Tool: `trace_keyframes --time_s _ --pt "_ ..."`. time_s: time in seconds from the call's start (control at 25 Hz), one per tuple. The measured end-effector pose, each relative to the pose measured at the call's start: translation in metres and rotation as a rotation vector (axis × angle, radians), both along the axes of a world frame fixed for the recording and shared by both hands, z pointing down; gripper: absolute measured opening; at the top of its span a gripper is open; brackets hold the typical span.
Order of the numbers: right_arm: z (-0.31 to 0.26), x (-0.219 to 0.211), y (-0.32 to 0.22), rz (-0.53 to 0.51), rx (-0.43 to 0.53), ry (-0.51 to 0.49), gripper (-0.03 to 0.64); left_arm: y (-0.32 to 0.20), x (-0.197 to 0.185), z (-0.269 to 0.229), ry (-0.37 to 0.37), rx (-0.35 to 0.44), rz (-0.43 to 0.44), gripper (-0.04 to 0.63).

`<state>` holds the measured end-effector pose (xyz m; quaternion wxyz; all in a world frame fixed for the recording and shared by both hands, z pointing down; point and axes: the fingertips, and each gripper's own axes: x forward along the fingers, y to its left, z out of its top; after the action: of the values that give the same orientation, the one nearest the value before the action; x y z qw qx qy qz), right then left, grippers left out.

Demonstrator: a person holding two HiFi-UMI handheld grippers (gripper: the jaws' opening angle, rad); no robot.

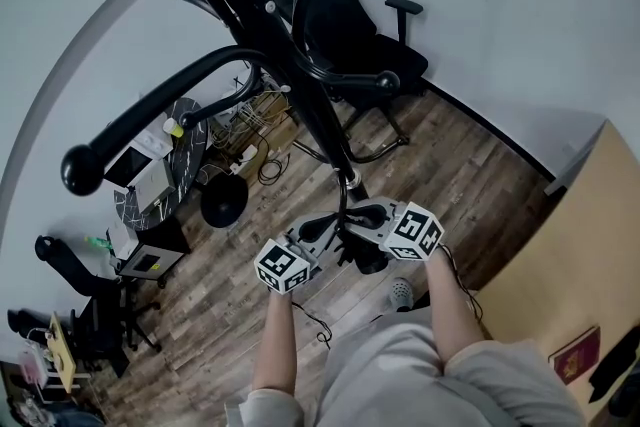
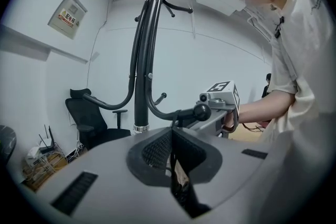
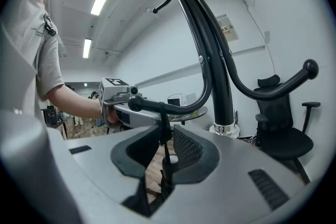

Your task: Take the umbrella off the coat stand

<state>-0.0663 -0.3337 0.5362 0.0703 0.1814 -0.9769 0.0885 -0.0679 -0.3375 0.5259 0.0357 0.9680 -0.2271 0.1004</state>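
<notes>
A black coat stand (image 1: pixel 300 85) rises in front of me, its pole (image 2: pixel 140 86) close by. A folded black umbrella (image 1: pixel 365 260) hangs by a thin strap from a low hook (image 3: pixel 135 104) with a knob end (image 2: pixel 202 111). My two grippers face each other under that hook. The left gripper (image 1: pixel 330 233) shows only a narrow slit between its pads (image 2: pixel 157 152), which look shut on the dark umbrella (image 2: pixel 184 191). The right gripper (image 3: pixel 160 149) stands open around the strap and the umbrella's top (image 3: pixel 169 165), with floor showing beside it.
A black office chair (image 1: pixel 350 25) stands behind the stand near the white wall. A round dark table (image 1: pixel 175 165) with boxes and cables sits to the left. A wooden cabinet (image 1: pixel 560 265) is at my right. The floor is wood planks.
</notes>
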Motion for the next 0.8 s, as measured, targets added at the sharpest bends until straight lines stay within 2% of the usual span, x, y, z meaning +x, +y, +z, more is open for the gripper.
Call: trace_keyframes --time_s 0.28,0.52,0.68,0.8 --pt "0.001 0.000 -0.004 0.077 0.022 0.016 0.091 -0.002 -0.002 0.000 -0.010 0.025 -0.062 0.021" --pt "0.002 0.006 -0.012 0.186 0.033 0.035 0.087 -0.010 0.002 0.001 -0.011 0.035 -0.161 0.021" --pt "0.002 0.003 -0.014 0.269 0.059 0.043 0.023 -0.008 0.000 0.005 -0.006 0.050 -0.202 0.021" --pt "0.001 0.001 -0.015 0.328 0.101 0.067 0.014 -0.010 -0.002 0.005 -0.012 0.058 -0.228 0.021"
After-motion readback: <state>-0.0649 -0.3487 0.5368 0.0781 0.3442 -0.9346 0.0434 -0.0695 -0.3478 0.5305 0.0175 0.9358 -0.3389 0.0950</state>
